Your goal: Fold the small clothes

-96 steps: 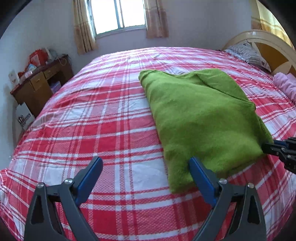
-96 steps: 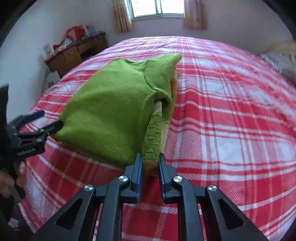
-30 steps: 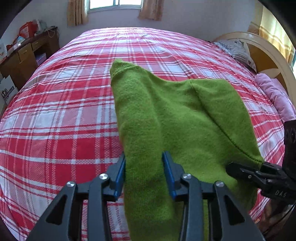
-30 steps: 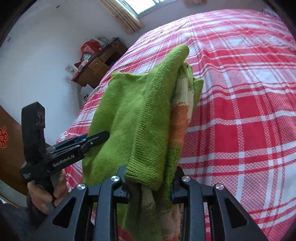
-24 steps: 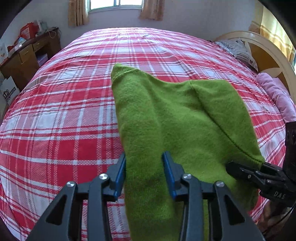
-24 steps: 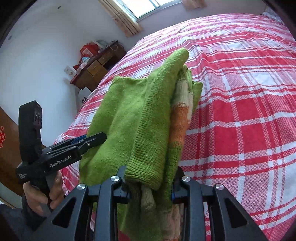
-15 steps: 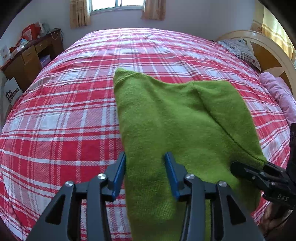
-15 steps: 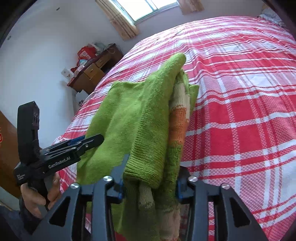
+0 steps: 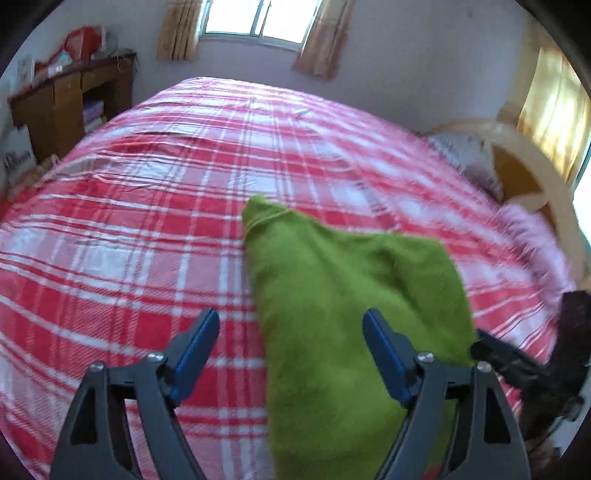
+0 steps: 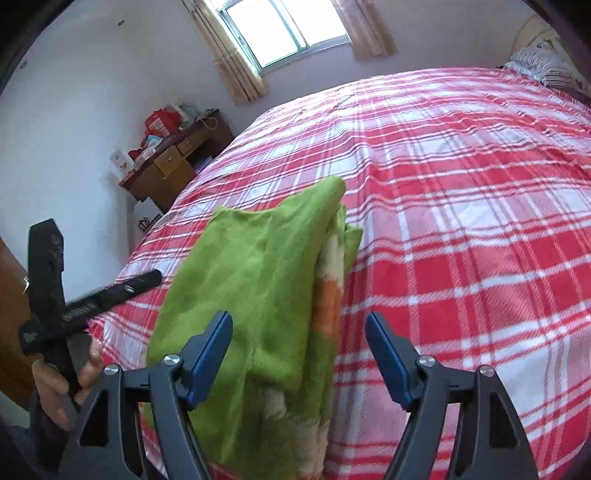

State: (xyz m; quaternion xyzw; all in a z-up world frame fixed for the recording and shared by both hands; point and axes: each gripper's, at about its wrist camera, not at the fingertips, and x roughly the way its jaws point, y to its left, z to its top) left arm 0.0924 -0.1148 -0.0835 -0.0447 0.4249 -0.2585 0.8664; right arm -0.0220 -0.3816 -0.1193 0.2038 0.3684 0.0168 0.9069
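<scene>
A folded green knit sweater (image 9: 343,295) lies on the red-and-white plaid bed (image 9: 147,221), near its front edge. In the right wrist view the sweater (image 10: 255,280) shows orange and cream stripes along its folded right side. My left gripper (image 9: 291,350) is open and holds nothing; the sweater's near left corner lies between its fingers. My right gripper (image 10: 299,350) is open and holds nothing, above the sweater's near right corner. The other gripper shows at the edge of each view, the right one (image 9: 517,365) and the left one (image 10: 92,299).
A wooden desk (image 10: 173,162) with red boxes stands left of the bed by the wall. A curved headboard (image 9: 532,170), a grey pillow (image 9: 465,158) and a pink cloth (image 9: 535,243) are at the right. A window (image 9: 258,18) is on the far wall.
Both grippers were shut on the sweater's near edge and held it up; now both have opened and let it go. The sweater has dropped onto the bed. Both grippers have pulled back and up.
</scene>
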